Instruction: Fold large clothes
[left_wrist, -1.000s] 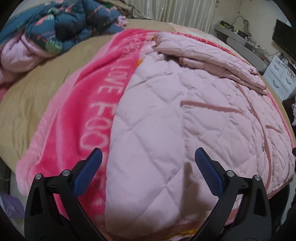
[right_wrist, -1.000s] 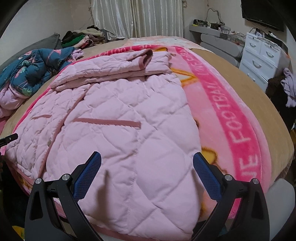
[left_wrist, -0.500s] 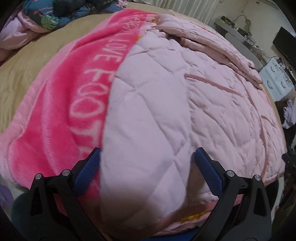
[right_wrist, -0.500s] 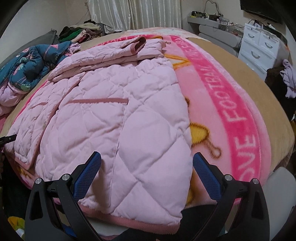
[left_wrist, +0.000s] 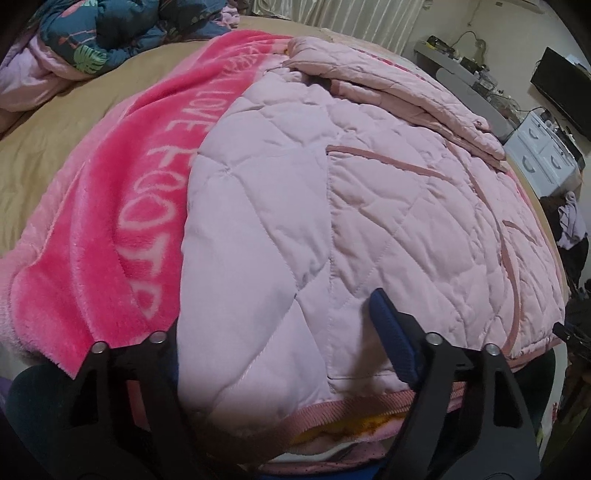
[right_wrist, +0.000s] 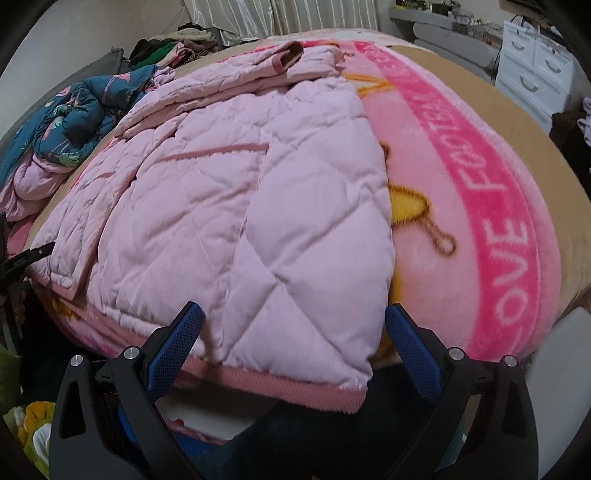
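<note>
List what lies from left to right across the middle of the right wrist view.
Dark floral quilt → pink quilted jacket → pink fleece blanket with white lettering → tan bedsheet.

Quilted matt cloth jacket (left_wrist: 369, 206) — on fuzzy plush blanket (left_wrist: 110, 206).

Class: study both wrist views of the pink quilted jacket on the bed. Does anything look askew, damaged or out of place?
Nothing looks damaged. The pink quilted jacket lies flat on the pink blanket, sleeves folded across its top. Only its ribbed hem overhangs the bed edge, where both open grippers straddle it.
</note>
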